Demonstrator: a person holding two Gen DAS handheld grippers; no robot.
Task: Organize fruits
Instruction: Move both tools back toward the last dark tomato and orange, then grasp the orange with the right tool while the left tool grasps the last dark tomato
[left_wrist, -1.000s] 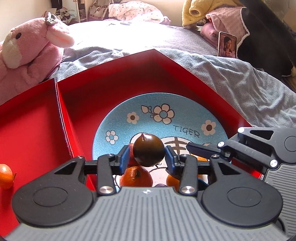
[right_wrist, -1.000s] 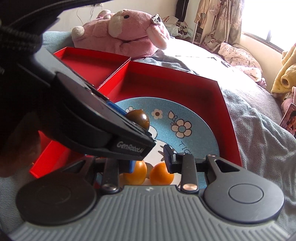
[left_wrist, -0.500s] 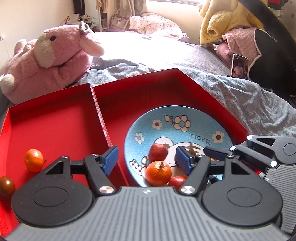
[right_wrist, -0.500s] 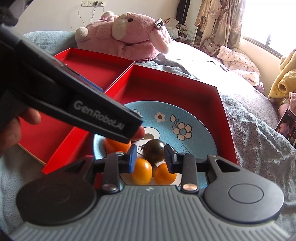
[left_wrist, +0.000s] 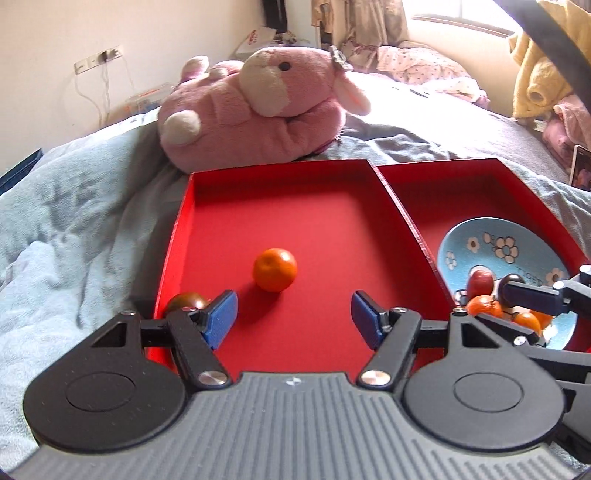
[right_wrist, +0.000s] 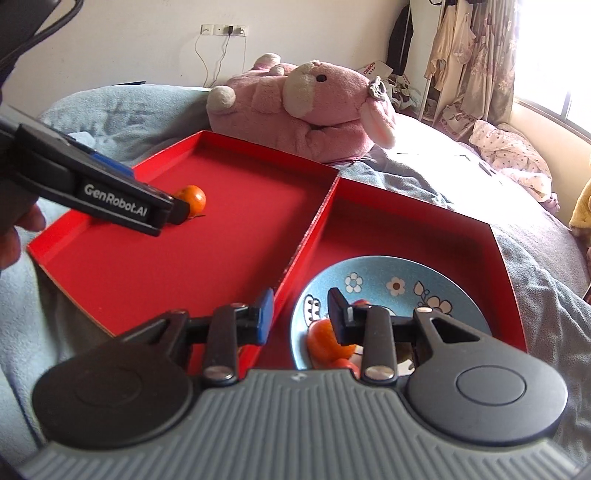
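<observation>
A red two-compartment box (left_wrist: 280, 177) lies on a bed. In its left compartment sit an orange tangerine (left_wrist: 274, 269) and a dark brown tomato (left_wrist: 184, 301) near the front left corner. My left gripper (left_wrist: 293, 319) is open and empty, hovering over this compartment just short of the tangerine, which also shows in the right wrist view (right_wrist: 192, 197). A blue flower plate (right_wrist: 391, 280) in the right compartment holds several fruits, including a tangerine (right_wrist: 323, 339). My right gripper (right_wrist: 301, 314) is open and empty above the plate's left edge and the divider.
A pink plush toy (left_wrist: 258, 107) lies just behind the box. Grey-blue blankets (left_wrist: 74, 221) surround the box. A phone (left_wrist: 581, 166) stands at the right edge. Clothes and a window are at the far back.
My left gripper let the dark tomato go onto the plate, opened wide and swung left over the left compartment. My right gripper shifted left and opened a little wider.
</observation>
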